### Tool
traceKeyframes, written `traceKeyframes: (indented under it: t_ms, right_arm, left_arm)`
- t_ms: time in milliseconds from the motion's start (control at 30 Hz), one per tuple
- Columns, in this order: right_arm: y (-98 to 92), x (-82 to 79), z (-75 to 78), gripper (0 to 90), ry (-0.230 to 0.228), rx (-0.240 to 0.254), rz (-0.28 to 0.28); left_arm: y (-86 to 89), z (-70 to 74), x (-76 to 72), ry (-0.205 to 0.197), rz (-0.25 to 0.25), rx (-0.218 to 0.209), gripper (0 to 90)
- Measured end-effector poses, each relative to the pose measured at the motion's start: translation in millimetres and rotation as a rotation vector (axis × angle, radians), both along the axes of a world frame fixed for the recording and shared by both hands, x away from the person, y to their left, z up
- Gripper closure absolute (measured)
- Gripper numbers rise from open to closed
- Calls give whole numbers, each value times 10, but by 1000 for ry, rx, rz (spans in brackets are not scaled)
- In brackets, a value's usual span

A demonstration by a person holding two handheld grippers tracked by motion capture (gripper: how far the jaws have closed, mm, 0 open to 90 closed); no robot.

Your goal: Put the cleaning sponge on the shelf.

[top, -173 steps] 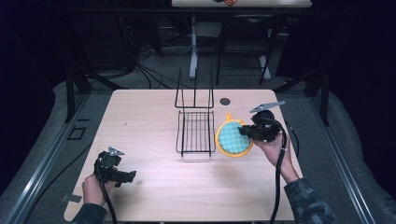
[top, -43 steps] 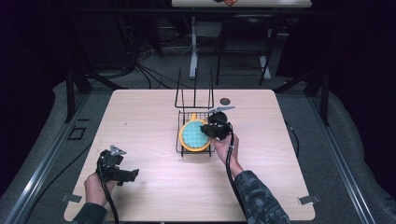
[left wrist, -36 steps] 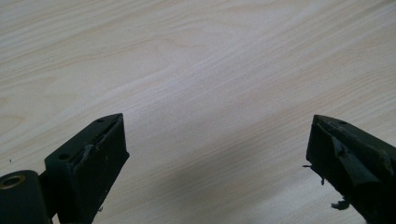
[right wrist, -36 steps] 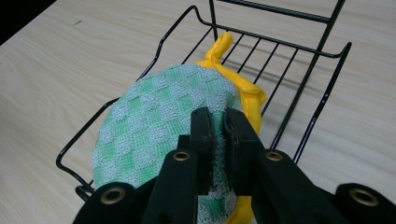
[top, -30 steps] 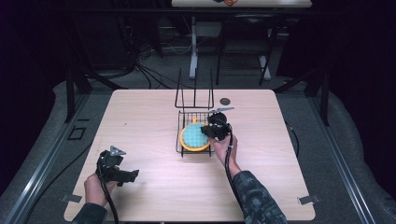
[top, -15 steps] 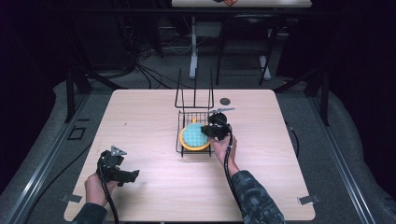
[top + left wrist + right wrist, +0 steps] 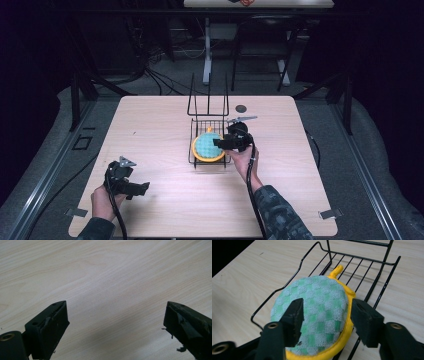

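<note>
A round pot holder [image 7: 208, 146] [image 7: 319, 302], green-checked with a yellow rim and loop, lies flat on the low tray of a black wire rack [image 7: 207, 107] [image 7: 384, 263] at the table's middle. My right gripper [image 7: 217, 143] [image 7: 327, 306] hovers over the holder's near right edge. Its jaws stand apart, one above the checked face and one just outside the yellow rim, so it looks open. My left gripper [image 7: 142, 187] [image 7: 115, 307] rests near the table's front left, wide open above bare wood.
The rack's tall upright wires rise at its far end. A small dark disc [image 7: 241, 108] lies on the wooden table [image 7: 150, 130] behind the rack to the right. Cables trail from both grippers toward the front edge.
My right gripper brought the pot holder from right of the rack onto its tray, and it has settled lower there. The left gripper has stayed put.
</note>
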State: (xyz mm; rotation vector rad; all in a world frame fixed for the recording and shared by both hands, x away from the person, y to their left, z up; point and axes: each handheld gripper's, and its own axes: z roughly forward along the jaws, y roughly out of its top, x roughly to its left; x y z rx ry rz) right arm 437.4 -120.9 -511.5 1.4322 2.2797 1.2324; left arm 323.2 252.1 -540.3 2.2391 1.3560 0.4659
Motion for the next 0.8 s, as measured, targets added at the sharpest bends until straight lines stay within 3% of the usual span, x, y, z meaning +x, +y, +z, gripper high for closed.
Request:
traceKeyframes:
  t_ms: [133,200,367,433,633,800]
  right_arm:
    - [-71,-78,96,242,-19,18,34]
    - [-105,-136,159,161,-50,1,51]
    - [-203,-281,304,83,-64,-26,90]
    - [-246,-325,340,45,-44,-46,109]
    - [-410,-476,425,1,-45,-87,115]
    - [-593,-609,512,0,-73,-105,109]
  left_arm:
    - [-12,-5,4,4,-1,-1,58]
    - [-17,-7,7,1,-7,1,58]
    - [-18,-3,9,3,-7,1,58]
    - [-21,-2,10,5,-10,2,58]
    - [-31,-7,14,4,-8,0,58]
    - [-37,-5,18,3,-12,8,59]
